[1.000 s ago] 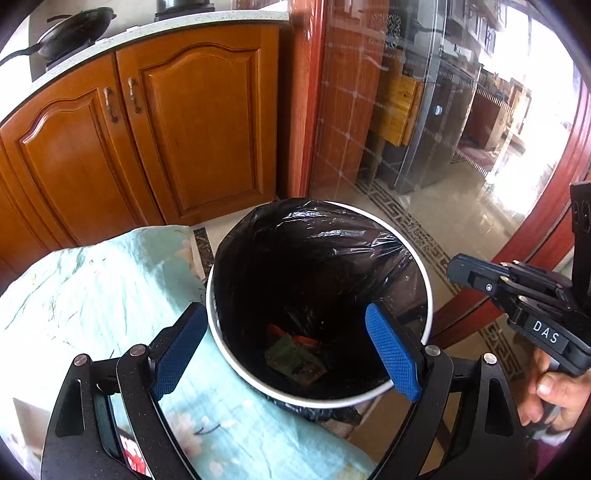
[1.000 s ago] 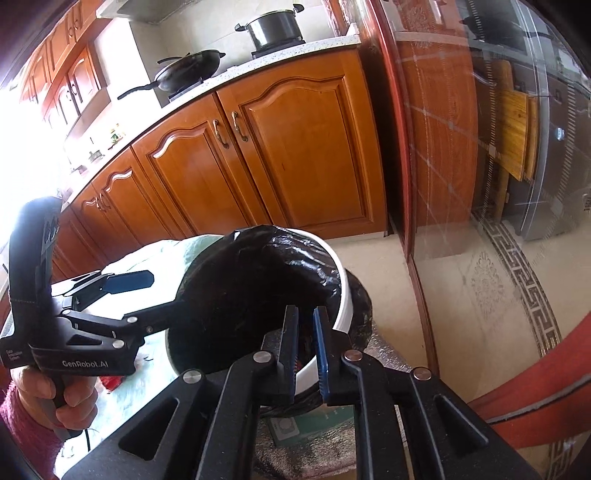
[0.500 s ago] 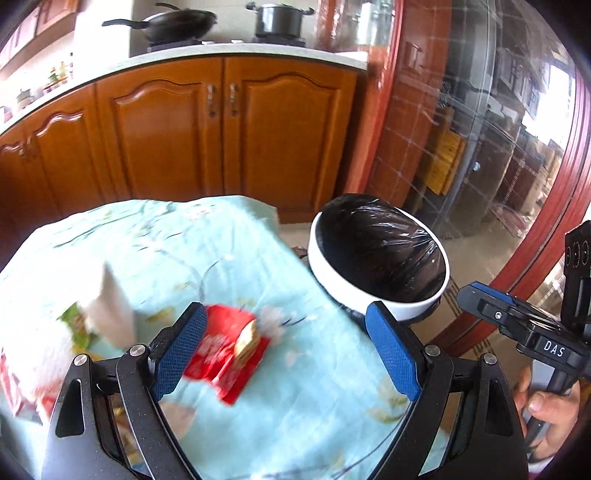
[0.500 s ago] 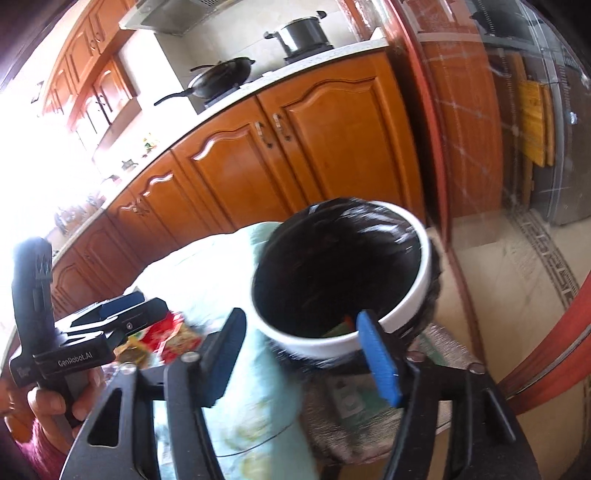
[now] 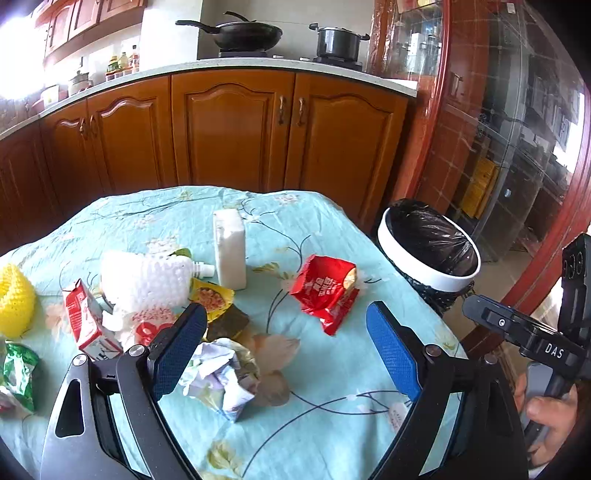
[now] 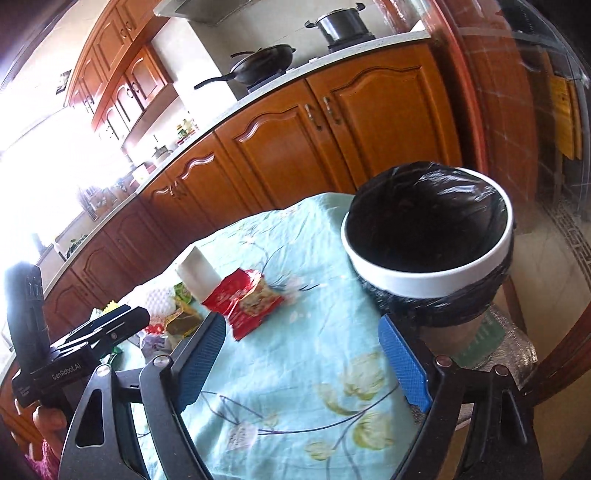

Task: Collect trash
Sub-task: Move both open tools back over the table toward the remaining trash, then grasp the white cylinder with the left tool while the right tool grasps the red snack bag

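Trash lies on a table with a light blue floral cloth (image 5: 317,229): a red snack wrapper (image 5: 325,290) (image 6: 245,299), a white box (image 5: 229,251) (image 6: 197,273), a white pouch with a spout (image 5: 147,278), a red and white carton (image 5: 83,321), a yellow wrapper (image 5: 210,299) and crumpled paper (image 5: 221,369). A white bin with a black bag (image 5: 430,245) (image 6: 428,240) stands off the table's right edge. My left gripper (image 5: 284,350) is open and empty above the crumpled paper. My right gripper (image 6: 303,362) is open and empty over the cloth near the bin.
A yellow foam net (image 5: 13,295) and a green packet (image 5: 18,369) lie at the table's left. Wooden cabinets (image 5: 236,129) with a wok (image 5: 245,35) and a pot (image 5: 338,40) stand behind. A glass door with a red frame (image 5: 517,129) is at the right.
My left gripper has swung from over the bin back to over the table's trash. My right gripper has opened and pulled back from the bin rim.
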Available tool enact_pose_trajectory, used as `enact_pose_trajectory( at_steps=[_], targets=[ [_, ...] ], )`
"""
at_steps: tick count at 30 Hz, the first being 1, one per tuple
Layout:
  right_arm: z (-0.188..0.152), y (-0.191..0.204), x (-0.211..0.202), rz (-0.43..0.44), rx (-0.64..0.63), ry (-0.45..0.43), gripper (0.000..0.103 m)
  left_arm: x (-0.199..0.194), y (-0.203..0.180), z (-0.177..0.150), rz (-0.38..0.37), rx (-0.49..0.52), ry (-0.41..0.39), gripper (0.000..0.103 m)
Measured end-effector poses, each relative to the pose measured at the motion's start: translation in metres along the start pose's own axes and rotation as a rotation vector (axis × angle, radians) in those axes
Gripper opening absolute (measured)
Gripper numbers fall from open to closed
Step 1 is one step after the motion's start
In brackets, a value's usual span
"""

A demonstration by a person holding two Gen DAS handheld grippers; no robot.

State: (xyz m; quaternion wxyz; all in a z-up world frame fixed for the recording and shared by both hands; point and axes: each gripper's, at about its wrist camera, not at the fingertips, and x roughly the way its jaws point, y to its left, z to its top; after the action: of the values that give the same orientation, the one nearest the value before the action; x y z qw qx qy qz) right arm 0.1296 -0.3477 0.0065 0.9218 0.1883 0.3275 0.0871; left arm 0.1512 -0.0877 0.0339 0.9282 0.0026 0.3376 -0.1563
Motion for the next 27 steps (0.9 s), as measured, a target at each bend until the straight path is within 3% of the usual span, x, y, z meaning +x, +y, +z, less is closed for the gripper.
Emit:
enact_pose_trajectory(
  at_steps=[18, 27],
  targets=[
    [0.000, 0.037, 0.039, 0.052, -0.049, 0.044, 0.085, 0.021, 0.049, 0.016, 0.084, -0.082, 0.031, 0.090],
    [0.020, 0.035, 0.081, 0.056, -0.035, 0.091, 0.067, 0.051, 0.051, 0.039, 0.090, -0.067, 0.068, 0.090]
  ],
)
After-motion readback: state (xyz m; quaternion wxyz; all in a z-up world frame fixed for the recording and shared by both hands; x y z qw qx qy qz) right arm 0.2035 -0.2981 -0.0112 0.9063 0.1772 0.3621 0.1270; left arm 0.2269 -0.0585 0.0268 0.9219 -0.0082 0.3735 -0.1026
